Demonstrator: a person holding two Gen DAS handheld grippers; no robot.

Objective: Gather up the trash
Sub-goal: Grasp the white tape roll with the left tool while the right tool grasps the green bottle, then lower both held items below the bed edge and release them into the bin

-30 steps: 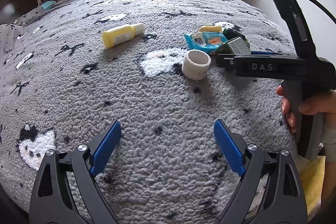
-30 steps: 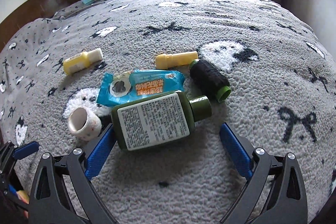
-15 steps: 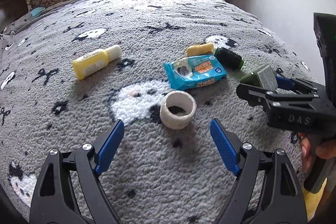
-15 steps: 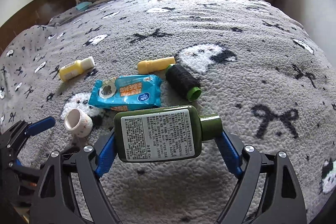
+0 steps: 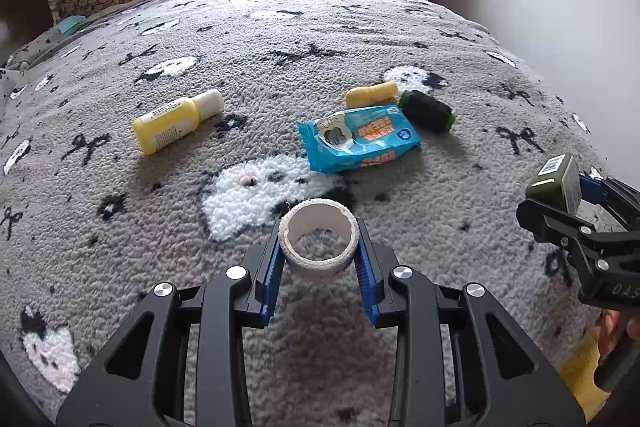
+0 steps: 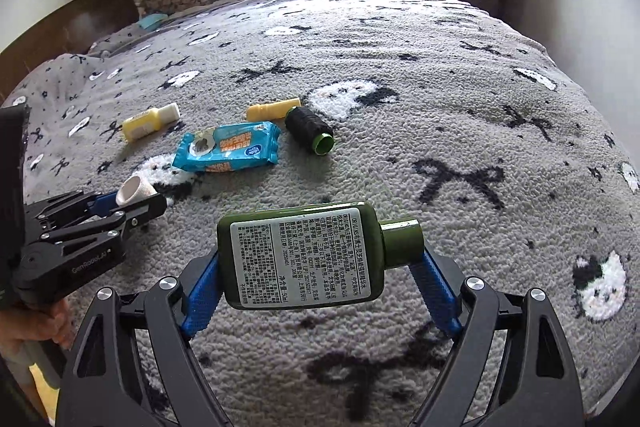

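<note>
Left hand-held gripper [image 5: 319, 259] jaws just closed, clamped on white tape roll [image 5: 319, 245], lifted just above the bed [image 5: 280, 75]. Roll: short hollow ring, frayed edges. Right hand-held gripper [image 6: 320, 275] grips dark green bottle [image 6: 300, 259] sideways, white label up, cap right.

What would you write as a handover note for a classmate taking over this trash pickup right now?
Left gripper: just closed on the tape roll.
Right gripper: holds the green bottle end to end, lifted off the blanket.
Done: two items picked up; no bin is in view.
Left on the blanket: yellow bottle, blue wipes pack, small yellow tube, black thread spool.
</note>
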